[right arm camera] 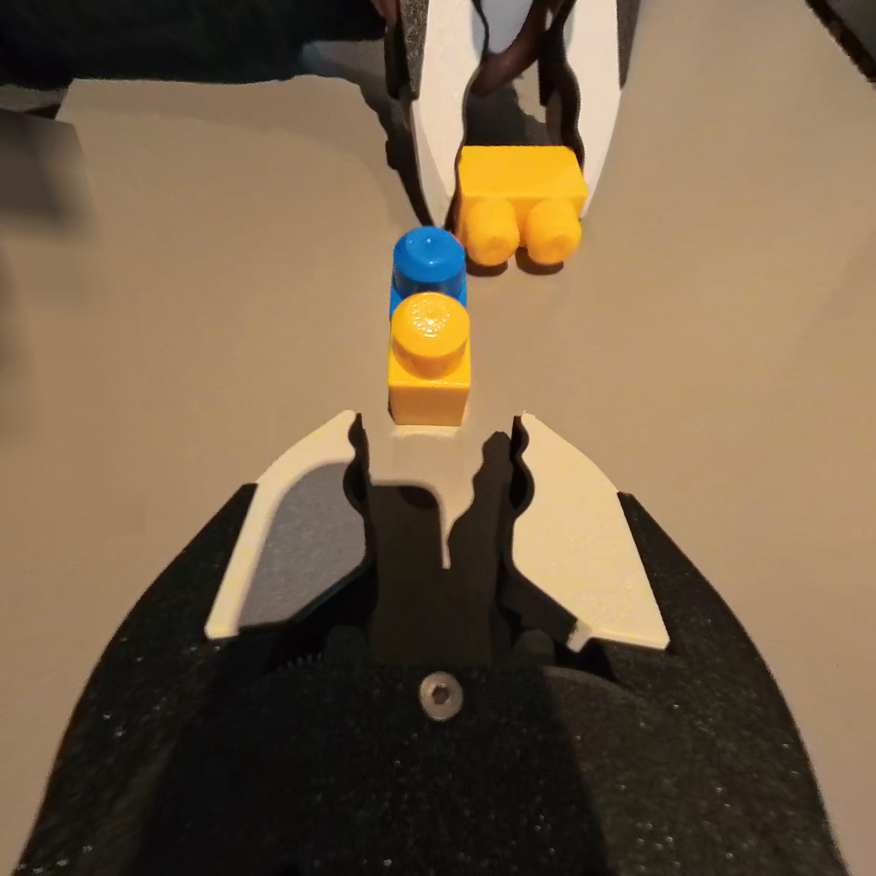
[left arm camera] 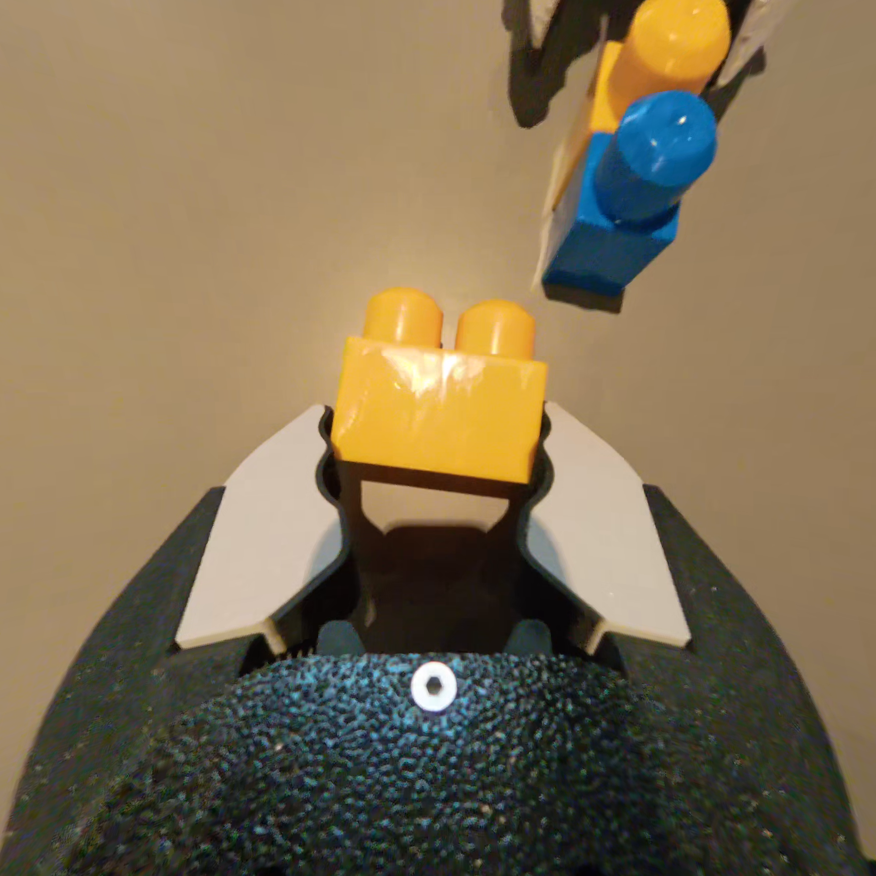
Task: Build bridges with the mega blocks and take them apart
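Left wrist view: left gripper clamping yellow two-stud block between fingertips, studs pointing ahead. Bare tan table lying wide open ahead-left. Ahead-right, blue single-stud block and yellow single-stud block standing touching; glossy plastic, rounded studs.

Right wrist view: right gripper gaping, holding nothing, tips just short of yellow single-stud block. Blue single-stud block sitting right behind it. Beyond, left gripper gripping yellow two-stud block. Three blocks counted. Open table lying either side. White fingers, wavy black pads.
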The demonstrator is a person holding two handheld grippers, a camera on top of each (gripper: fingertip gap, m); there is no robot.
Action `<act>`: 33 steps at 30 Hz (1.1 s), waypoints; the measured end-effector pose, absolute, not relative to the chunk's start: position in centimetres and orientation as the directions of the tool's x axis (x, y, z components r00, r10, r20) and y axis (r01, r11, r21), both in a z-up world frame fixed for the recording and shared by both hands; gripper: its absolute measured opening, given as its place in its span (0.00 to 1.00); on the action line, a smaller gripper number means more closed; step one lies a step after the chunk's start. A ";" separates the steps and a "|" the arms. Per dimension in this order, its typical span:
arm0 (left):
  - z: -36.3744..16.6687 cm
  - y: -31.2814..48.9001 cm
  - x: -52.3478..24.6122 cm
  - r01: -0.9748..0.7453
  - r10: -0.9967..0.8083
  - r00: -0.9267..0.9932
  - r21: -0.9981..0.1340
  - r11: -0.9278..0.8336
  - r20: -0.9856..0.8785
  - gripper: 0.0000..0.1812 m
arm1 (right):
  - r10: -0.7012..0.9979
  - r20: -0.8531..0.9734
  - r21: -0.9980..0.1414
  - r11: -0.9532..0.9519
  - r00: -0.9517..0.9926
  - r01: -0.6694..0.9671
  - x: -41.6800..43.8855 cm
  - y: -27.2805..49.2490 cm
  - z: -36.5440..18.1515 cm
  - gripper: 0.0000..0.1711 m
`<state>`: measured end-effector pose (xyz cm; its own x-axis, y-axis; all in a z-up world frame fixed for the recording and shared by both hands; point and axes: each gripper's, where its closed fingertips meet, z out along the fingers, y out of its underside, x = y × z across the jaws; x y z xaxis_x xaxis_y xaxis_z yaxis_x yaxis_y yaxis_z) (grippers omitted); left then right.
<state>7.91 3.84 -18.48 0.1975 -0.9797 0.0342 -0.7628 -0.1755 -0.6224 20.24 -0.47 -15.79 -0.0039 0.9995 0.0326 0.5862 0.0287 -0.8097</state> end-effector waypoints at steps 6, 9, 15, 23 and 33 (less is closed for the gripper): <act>-13.4 1.9 8.3 -0.473 -0.973 0.080 -0.852 -0.227 0.215 0.43 | 0.985 0.149 -0.858 0.085 0.087 0.507 20.2 1.5 -13.4 0.35; -9.2 -1.1 9.9 -0.303 -0.945 -0.139 -0.921 -0.243 0.295 0.43 | 0.958 0.253 -0.905 0.185 0.136 0.384 19.7 1.8 -9.5 0.34; -7.1 -5.9 13.3 -0.280 -0.862 -0.377 -0.928 -0.244 0.341 0.42 | 0.863 0.498 -0.853 0.468 0.086 0.233 18.1 -2.5 -5.3 0.29; -6.0 -4.8 13.7 -0.193 -0.872 -0.351 -0.938 -0.289 0.341 0.42 | 0.738 0.667 -0.729 0.615 0.108 0.301 17.4 -2.8 -5.9 0.31; -6.3 -6.0 15.1 -0.237 -0.815 -0.389 -0.902 -0.362 0.430 0.42 | 0.609 0.789 -0.602 0.737 0.085 0.307 15.3 -4.1 -6.8 0.37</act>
